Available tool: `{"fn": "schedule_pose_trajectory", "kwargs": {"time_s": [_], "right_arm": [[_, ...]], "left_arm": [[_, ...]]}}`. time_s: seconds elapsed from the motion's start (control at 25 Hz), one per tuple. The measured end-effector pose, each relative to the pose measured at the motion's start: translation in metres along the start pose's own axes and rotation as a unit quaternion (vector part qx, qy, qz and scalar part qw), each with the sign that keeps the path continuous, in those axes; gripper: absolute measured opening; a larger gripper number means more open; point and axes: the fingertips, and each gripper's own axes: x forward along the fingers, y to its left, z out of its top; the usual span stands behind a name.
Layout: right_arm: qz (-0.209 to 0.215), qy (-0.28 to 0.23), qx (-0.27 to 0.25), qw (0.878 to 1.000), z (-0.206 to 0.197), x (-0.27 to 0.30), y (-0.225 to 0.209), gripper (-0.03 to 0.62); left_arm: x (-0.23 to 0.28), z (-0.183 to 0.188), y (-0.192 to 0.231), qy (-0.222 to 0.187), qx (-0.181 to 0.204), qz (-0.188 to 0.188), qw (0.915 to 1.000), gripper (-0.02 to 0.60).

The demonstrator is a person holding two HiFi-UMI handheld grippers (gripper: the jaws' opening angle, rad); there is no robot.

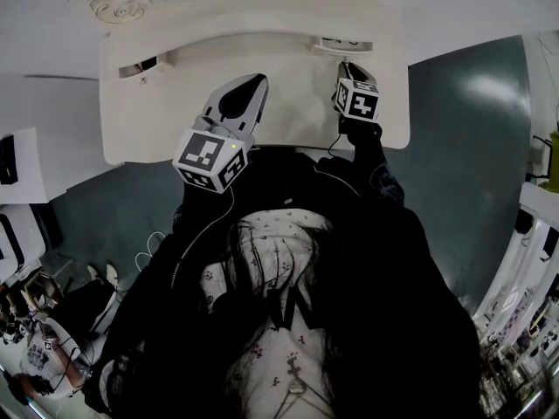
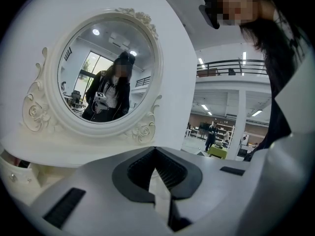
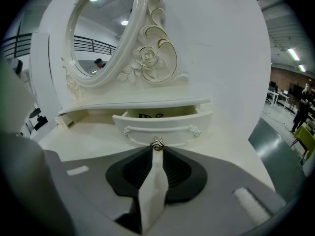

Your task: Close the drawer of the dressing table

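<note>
So, drawer (image 3: 165,123): it is sitting under the mirror shelf at the right side of the desk (image 3: 93,144), pulled partway out, with something dark showing inside; from the head view it (image 1: 342,45) is jutting out a little from the back of the desk (image 1: 288,116).
Knob (image 3: 157,143): it is sticking out from the middle of the drawer front, right at the tip of the right gripper.
Right gripper (image 3: 156,150): its jaws are lying clenched, tips meeting just below the knob and touching it; whether they are nipping it or only resting against it cannot be told. From the head view it (image 1: 346,63) is reaching forward over the desk to the drawer.
Left gripper (image 2: 155,149): its jaws are closing tip to tip with nothing between them, and it is pointing up toward the mirror (image 2: 109,67). From the head view it (image 1: 258,80) is hanging over the middle of the desk, well apart from the drawer.
Mirror: its round carved frame is standing upright at the back of the desk, and the glass is showing a person in dark clothes.
Second drawer (image 1: 140,66): it is sitting at the left side of the desk, also standing slightly out.
Floor (image 1: 476,155): a blue-green surface is showing to the right of the desk.
</note>
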Motion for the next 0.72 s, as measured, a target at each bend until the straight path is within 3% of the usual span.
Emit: {"fn": "schedule_pose_trajectory", "kwargs": {"time_s": [0.72], "right_arm": [[0.016, -0.004, 0.006, 1.000, 0.015, 0.020, -0.001, 0.075]], "left_arm": [[-0.007, -0.001, 0.004, 0.003, 0.004, 0.022, 0.9997, 0.000]]}}
